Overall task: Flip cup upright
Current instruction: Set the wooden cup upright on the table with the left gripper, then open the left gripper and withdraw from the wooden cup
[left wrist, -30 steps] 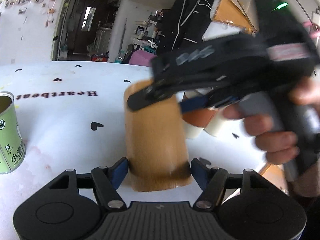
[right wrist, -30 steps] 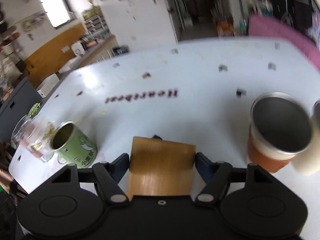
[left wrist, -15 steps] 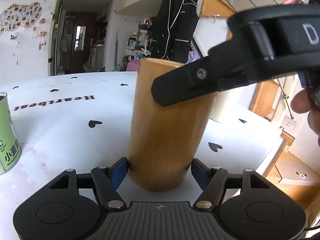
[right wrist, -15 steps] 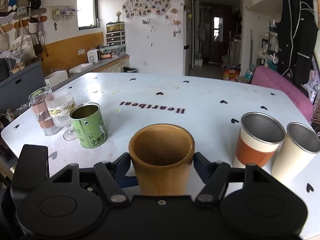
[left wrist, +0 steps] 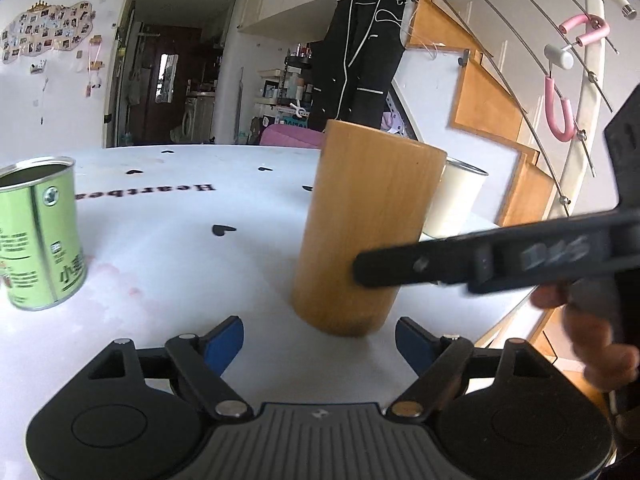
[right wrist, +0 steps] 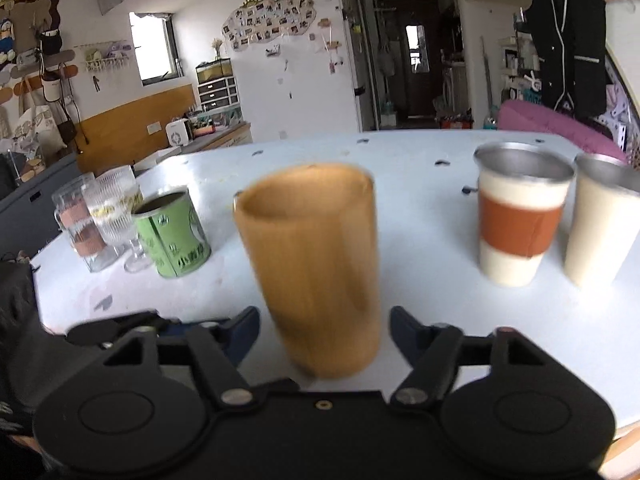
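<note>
The wooden cup (left wrist: 368, 224) stands upright, mouth up, on the white table (left wrist: 160, 264). My left gripper (left wrist: 320, 340) is open, its blue fingertips (left wrist: 224, 340) spread wide on either side of the cup's base without touching it. In the right wrist view the wooden cup (right wrist: 316, 264) looks blurred, and my right gripper (right wrist: 326, 332) is open with small gaps to the cup's sides. One black finger of the right gripper (left wrist: 440, 268) crosses in front of the cup in the left wrist view, with a person's hand (left wrist: 592, 340) behind it.
A green tin can (right wrist: 172, 236) and two glasses (right wrist: 96, 216) stand to the left. A steel cup with an orange sleeve (right wrist: 520, 216) and a cream cup (right wrist: 604, 224) stand to the right. The table's edge runs close on the right (left wrist: 500, 320).
A second ago both grippers held the cup and turned it mouth up. Now both have opened and drawn back a little, leaving the cup standing on the table.
</note>
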Available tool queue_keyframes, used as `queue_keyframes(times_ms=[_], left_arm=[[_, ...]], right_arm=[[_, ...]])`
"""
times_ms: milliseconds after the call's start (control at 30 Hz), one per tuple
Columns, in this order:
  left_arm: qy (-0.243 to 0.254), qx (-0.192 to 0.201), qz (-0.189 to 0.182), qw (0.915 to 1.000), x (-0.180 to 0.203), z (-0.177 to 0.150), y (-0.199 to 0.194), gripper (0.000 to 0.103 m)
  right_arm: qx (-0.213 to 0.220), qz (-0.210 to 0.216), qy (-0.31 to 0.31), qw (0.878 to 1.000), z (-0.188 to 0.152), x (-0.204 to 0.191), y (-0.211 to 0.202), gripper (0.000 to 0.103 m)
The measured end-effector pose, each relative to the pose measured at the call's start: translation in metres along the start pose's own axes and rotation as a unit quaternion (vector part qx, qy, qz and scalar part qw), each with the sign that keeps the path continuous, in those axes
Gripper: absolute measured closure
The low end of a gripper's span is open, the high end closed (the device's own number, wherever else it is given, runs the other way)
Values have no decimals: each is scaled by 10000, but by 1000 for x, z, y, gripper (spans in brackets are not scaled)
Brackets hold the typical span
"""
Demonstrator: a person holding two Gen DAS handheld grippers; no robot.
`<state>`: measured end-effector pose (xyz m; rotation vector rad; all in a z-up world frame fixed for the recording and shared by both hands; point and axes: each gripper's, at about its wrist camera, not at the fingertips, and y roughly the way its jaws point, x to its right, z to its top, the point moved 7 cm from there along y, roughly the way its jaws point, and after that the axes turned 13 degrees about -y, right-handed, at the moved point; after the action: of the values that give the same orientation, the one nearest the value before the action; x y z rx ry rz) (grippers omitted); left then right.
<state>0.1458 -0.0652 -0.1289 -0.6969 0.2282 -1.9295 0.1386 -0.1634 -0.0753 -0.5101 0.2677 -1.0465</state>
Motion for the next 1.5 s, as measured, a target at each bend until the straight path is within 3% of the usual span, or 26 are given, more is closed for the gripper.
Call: queue_keyframes(times_ms=[467,800,933,1200,1500], left_arm=[[-168,169,203,9995,-18,3,-9,20],[-177,338,368,9986,-24,14,-10,20],[-116,493,474,9976,-24,24,-19,19],[-132,870,836,9926,-24,52,-52,19],[-222,1153,1261,9850,-24,65,-78,4]], right_arm=[[164,-605,-269,9977,25,12,53,44],[197,-653,-175,9975,36,27,71,44],[404,-727,-19,9965,38,27,51,37],[657,-1060,188,9920,39,28,-3,33],[862,-1599,33,9834,30,30,-55,25]])
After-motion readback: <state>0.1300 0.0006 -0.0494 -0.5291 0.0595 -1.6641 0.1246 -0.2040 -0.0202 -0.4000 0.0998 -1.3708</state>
